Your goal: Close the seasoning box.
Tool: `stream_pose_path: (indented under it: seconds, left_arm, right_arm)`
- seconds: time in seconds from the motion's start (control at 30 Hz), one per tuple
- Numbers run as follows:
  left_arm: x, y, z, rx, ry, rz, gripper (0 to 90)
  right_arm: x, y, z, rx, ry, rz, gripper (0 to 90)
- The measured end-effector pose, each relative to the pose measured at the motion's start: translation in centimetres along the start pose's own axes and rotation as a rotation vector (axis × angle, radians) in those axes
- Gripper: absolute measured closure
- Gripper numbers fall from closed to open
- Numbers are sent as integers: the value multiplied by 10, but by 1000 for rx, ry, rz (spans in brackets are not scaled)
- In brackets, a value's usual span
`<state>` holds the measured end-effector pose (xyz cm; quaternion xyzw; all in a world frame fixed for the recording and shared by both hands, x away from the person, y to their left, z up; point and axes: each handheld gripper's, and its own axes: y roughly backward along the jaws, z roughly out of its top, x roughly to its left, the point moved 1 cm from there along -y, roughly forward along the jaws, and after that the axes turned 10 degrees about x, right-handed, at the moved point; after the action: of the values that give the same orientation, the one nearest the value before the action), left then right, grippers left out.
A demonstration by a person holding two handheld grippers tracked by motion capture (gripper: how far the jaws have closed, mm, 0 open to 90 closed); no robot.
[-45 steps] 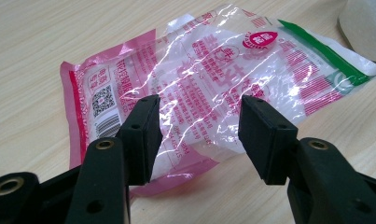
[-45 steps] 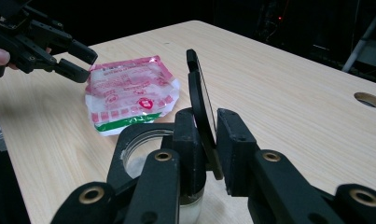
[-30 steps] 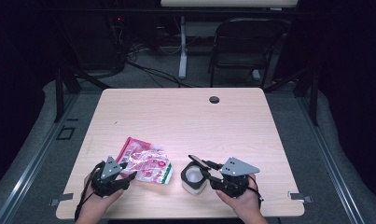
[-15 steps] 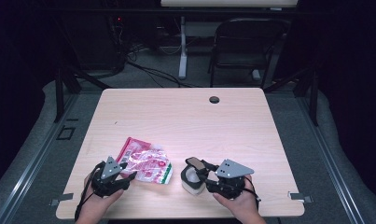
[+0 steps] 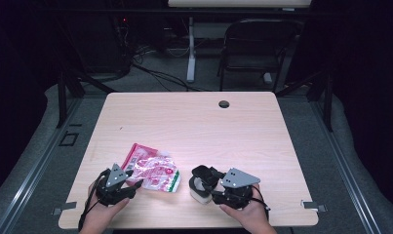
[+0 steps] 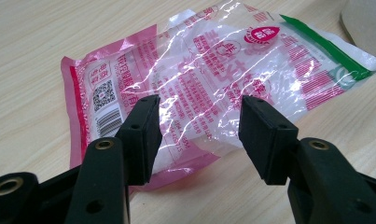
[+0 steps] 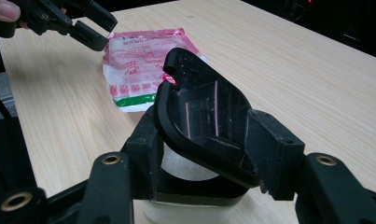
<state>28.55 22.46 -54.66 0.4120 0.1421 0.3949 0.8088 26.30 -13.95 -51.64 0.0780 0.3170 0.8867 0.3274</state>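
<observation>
1 pink bag (image 5: 152, 168), 1 lidded tub (image 5: 200, 187), 2 hand-held grippers

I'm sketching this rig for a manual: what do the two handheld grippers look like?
Both the left gripper and the right gripper are black, with two blocky jaws, brass-coloured screw inserts, a grey three-cornered plate on top and a black trailing cable.

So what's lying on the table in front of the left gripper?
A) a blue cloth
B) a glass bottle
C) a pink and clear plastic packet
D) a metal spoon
C: the left gripper points its open jaws at a crinkled pink and clear packet lying flat on the table.
</observation>
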Motion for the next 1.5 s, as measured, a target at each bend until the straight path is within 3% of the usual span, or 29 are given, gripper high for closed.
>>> stream_pose_path:
  seconds: [0.53,0.9,1.5]
  left_arm:
    - [1,1,-1,0,-1,6,488]
    - [1,1,-1,-2,-3,8,488]
    - [0,1,-1,-2,-2,7,488]
  right_arm:
    - [1,-2,0,4,0,8,445]
    - [10,-5,3,26,55,10,443]
    - [12,-6,3,25,63,20,446]
